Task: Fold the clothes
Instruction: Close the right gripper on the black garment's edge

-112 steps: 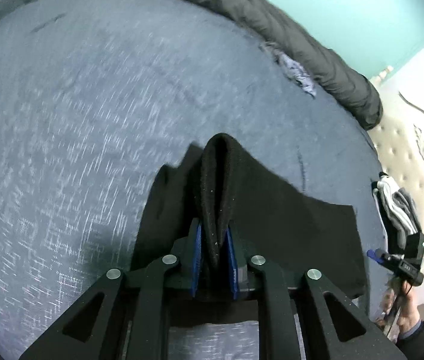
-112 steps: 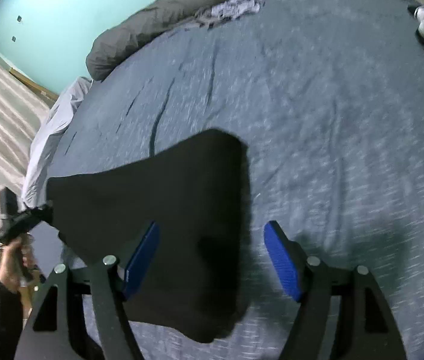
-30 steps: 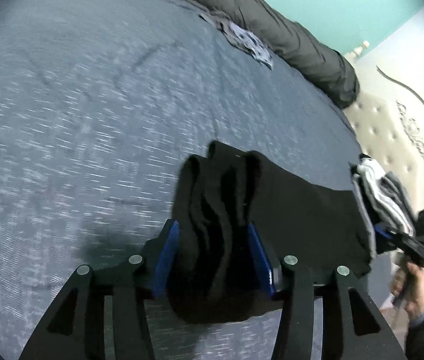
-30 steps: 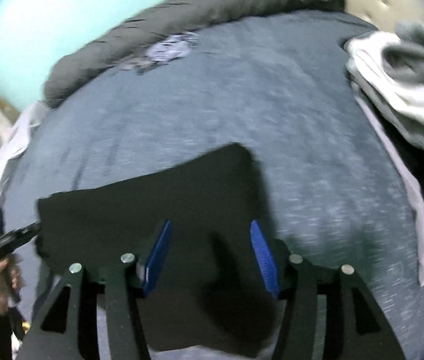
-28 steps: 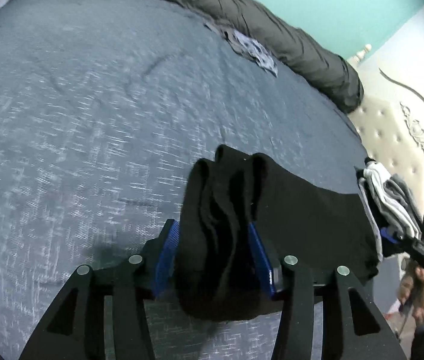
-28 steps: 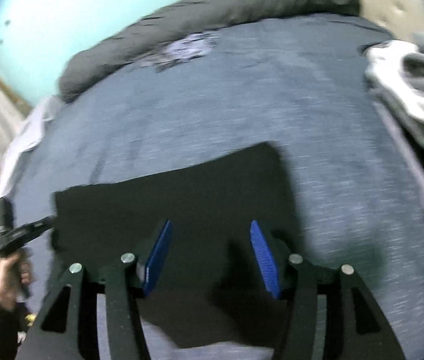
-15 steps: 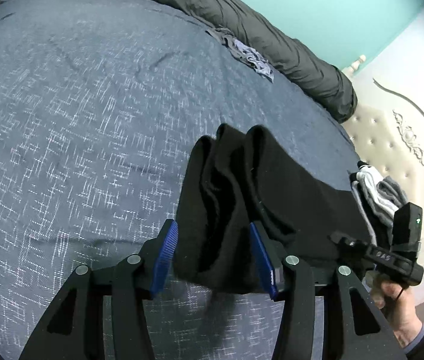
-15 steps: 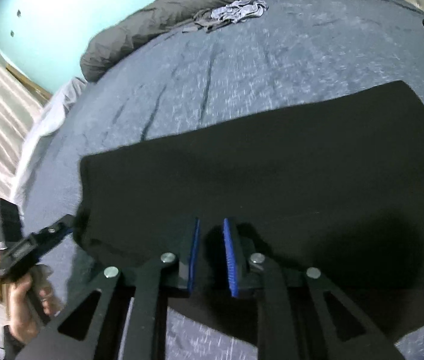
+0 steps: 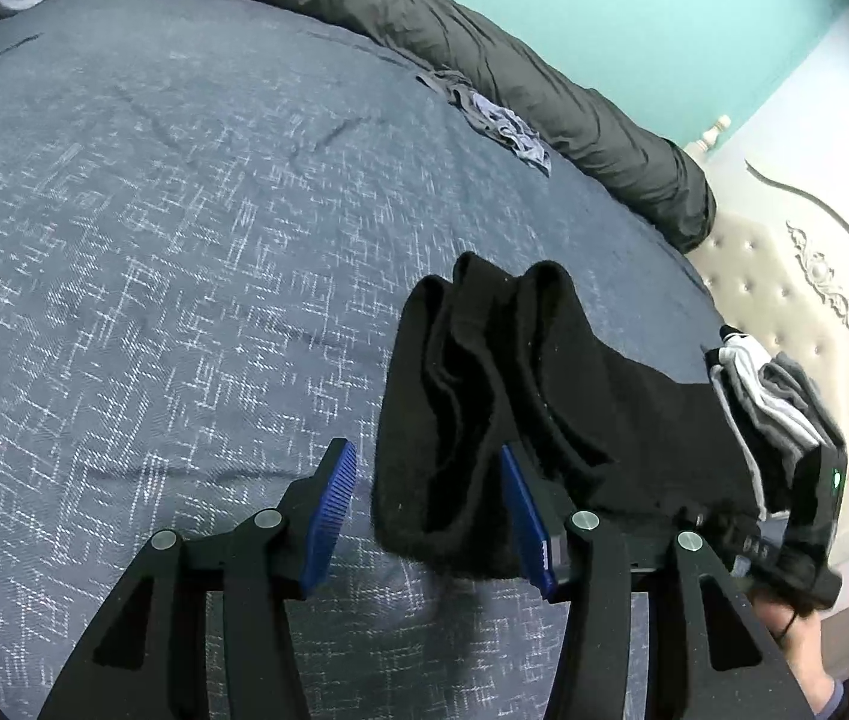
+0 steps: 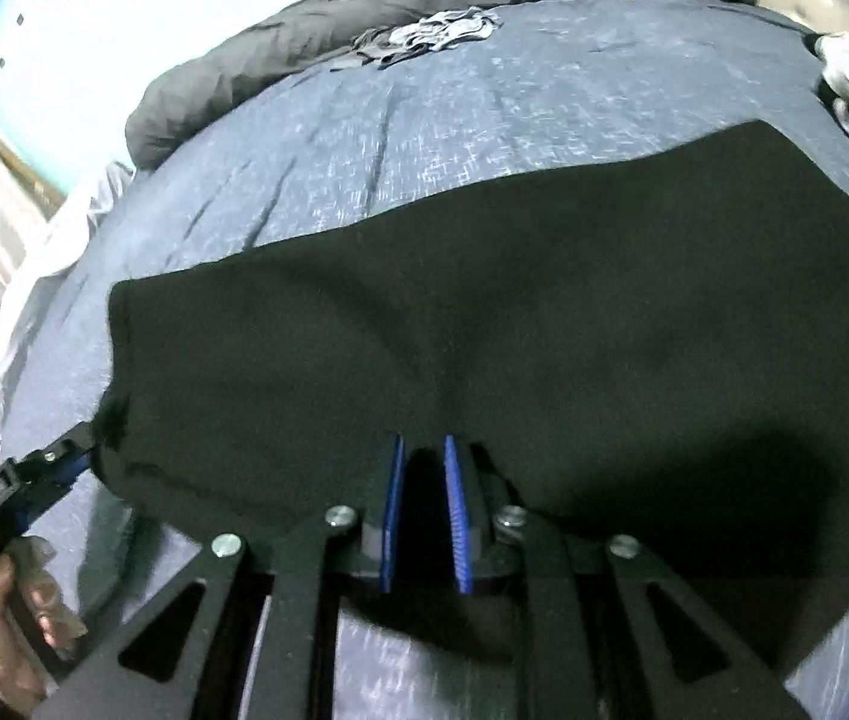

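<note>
Black cloth (image 10: 514, 324) lies spread across the blue-grey bedspread (image 9: 154, 252), folded into a broad dark rectangle in your right wrist view. At its left end, in your left wrist view, the fabric bunches into thick upright folds (image 9: 472, 396) that stand between the blue pads of your left gripper (image 9: 430, 510). Those jaws are spread wide; the left pad is clear of the cloth, while the right pad sits just against the folds, so the cloth is released rather than pinched. Your right gripper (image 10: 424, 510) has its two blue pads drawn close together at the near edge of the cloth, with dark fabric showing in the narrow gap, so it is clenched on that edge. A pile of grey and white folded clothes (image 9: 766, 396) rests at the right end of the black cloth. Farther off, a dark grey rolled duvet (image 9: 484, 54) runs along the far side of the bed, with a small crumpled grey garment (image 9: 502, 126) just beside it. A turquoise wall (image 9: 634, 6) stands behind.
</note>
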Motion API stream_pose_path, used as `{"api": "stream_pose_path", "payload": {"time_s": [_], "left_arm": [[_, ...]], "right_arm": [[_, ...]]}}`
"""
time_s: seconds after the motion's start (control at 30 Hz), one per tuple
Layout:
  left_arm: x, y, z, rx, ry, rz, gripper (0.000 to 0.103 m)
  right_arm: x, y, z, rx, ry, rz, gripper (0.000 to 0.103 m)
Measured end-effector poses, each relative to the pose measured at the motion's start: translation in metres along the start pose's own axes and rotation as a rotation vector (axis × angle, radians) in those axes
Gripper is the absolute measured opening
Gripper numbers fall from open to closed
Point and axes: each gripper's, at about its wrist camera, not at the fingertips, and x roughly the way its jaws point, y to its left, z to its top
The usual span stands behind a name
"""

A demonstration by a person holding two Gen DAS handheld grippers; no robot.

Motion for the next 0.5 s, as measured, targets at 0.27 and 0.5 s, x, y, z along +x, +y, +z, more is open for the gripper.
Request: {"api": "stream_pose_path", "payload": {"time_s": [0.27, 0.5], "left_arm": [[-0.003, -0.006, -0.003, 0.020, 0.006, -0.007, 0.054], [-0.012, -0.010, -0.005, 0.039, 0.000, -0.004, 0.054]], "right_arm": [[0.022, 0.008, -0.011, -0.072, 0.046, -0.085, 0.011], [-0.001, 0.013, -0.001, -0.034, -0.026, -0.042, 0.011]]}}
